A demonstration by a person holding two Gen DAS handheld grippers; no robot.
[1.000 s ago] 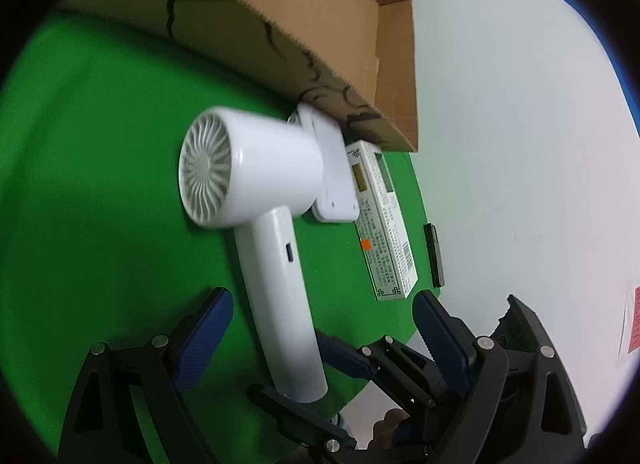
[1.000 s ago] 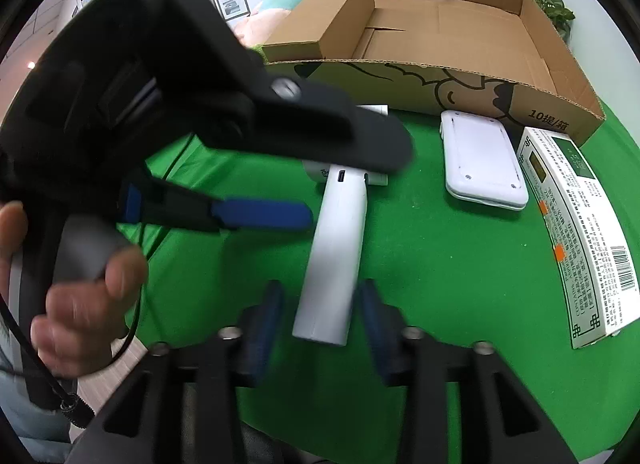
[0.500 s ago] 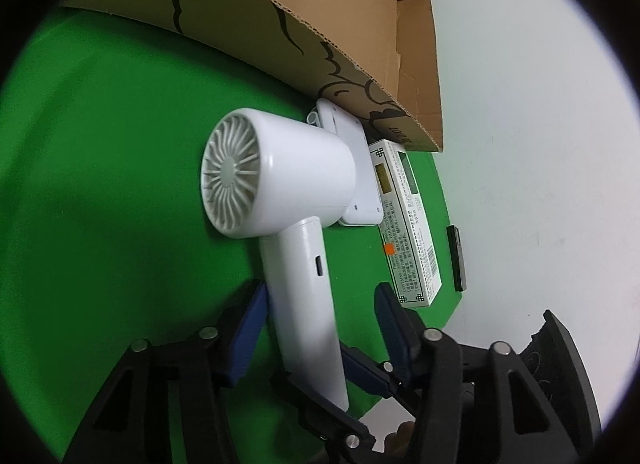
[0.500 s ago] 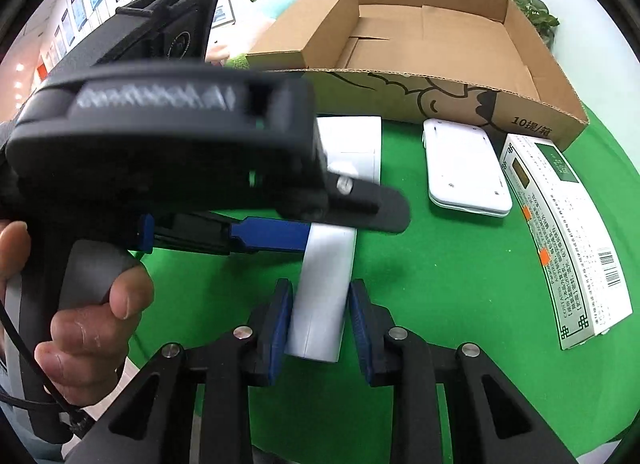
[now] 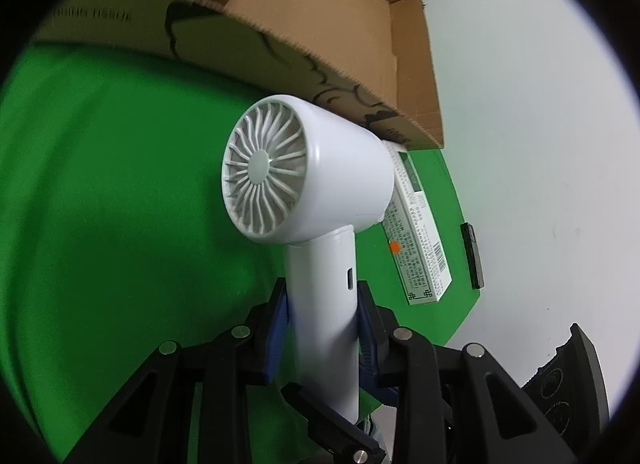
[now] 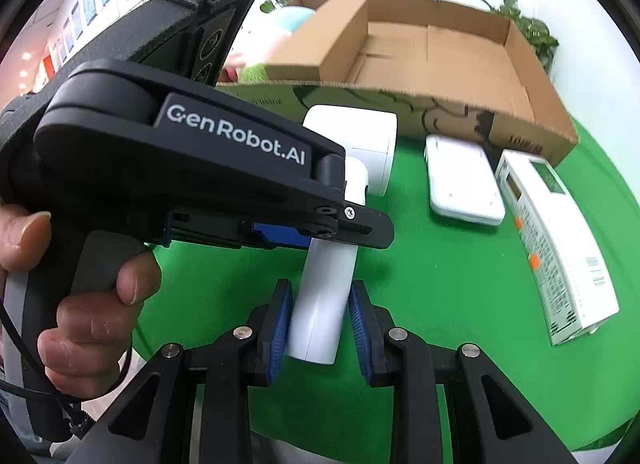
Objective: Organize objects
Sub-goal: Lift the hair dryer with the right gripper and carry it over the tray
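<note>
A white hair dryer (image 5: 304, 180) with a grey finned back is held above the green cloth. My left gripper (image 5: 322, 304) is shut on its handle, blue pads on both sides. In the right wrist view the handle (image 6: 324, 304) sits between the blue pads of my right gripper (image 6: 320, 316), which is shut on its lower end. The left gripper's black body (image 6: 192, 168) crosses above the handle there, held by a hand. An open cardboard box (image 6: 432, 60) stands behind the dryer and also shows in the left wrist view (image 5: 320, 16).
A flat white device (image 6: 464, 180) and a long white printed carton (image 6: 560, 240) lie on the green cloth (image 6: 440, 304) right of the dryer. The carton (image 5: 416, 240) also shows in the left wrist view, with a small black bar (image 5: 472, 256) at the cloth's edge.
Both grippers have closed on the dryer's handle; a second ago both stood open around it. The dryer has risen off the cloth and nearer the box.
</note>
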